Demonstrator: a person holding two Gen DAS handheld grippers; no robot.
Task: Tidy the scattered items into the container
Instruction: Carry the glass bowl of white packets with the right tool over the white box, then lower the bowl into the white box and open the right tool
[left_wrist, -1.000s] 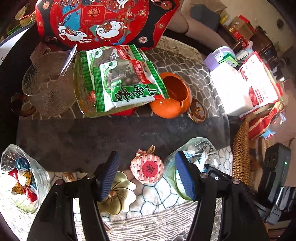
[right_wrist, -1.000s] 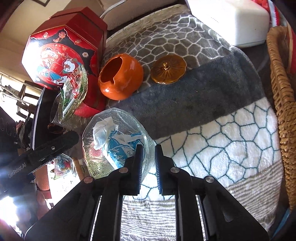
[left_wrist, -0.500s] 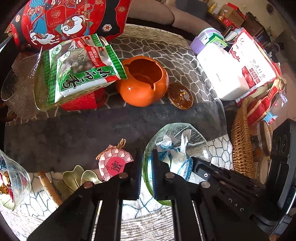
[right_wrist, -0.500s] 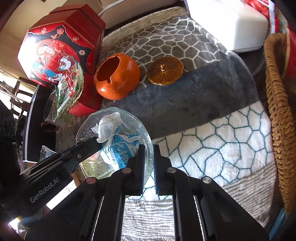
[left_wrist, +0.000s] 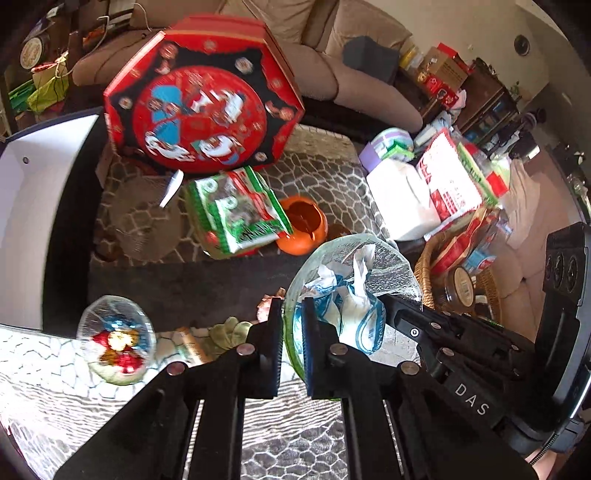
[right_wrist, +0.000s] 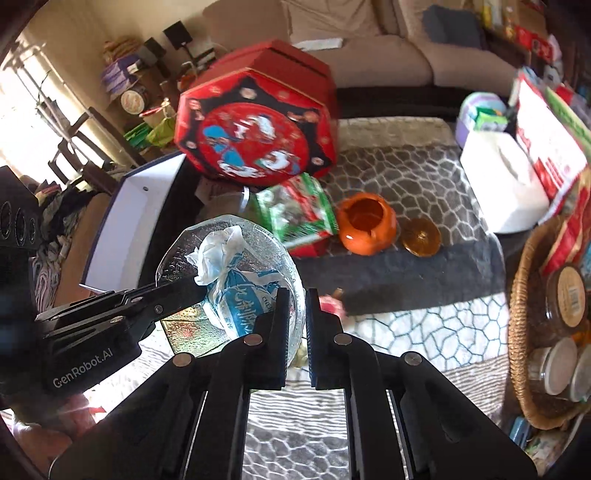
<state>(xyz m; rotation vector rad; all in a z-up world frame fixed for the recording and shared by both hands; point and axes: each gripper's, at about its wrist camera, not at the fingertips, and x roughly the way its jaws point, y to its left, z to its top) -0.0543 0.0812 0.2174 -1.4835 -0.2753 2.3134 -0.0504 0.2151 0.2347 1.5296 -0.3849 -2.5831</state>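
A clear glass bowl (left_wrist: 386, 258) holding crumpled blue-and-white wrappers (left_wrist: 351, 306) hangs above the patterned table mat. My left gripper (left_wrist: 292, 314) is shut on the bowl's near rim, one finger inside and one outside. In the right wrist view my right gripper (right_wrist: 296, 306) is shut on the opposite rim of the same bowl (right_wrist: 184, 258), with the wrappers (right_wrist: 240, 295) just left of its fingers. The left gripper's fingers (right_wrist: 166, 299) reach into the bowl from the left there.
Below stand a red octagonal box (left_wrist: 199, 110), green snack packets (left_wrist: 240, 214), an orange pot (left_wrist: 303, 229) with its lid (right_wrist: 421, 236) beside it, a small candy bowl (left_wrist: 116, 339), a white tissue box (left_wrist: 399, 199) and a wicker basket (right_wrist: 524, 295) of jars at right.
My left gripper closed from wide open onto the bowl's rim. Both grippers then rose with the bowl, and the table items now look smaller and farther below.
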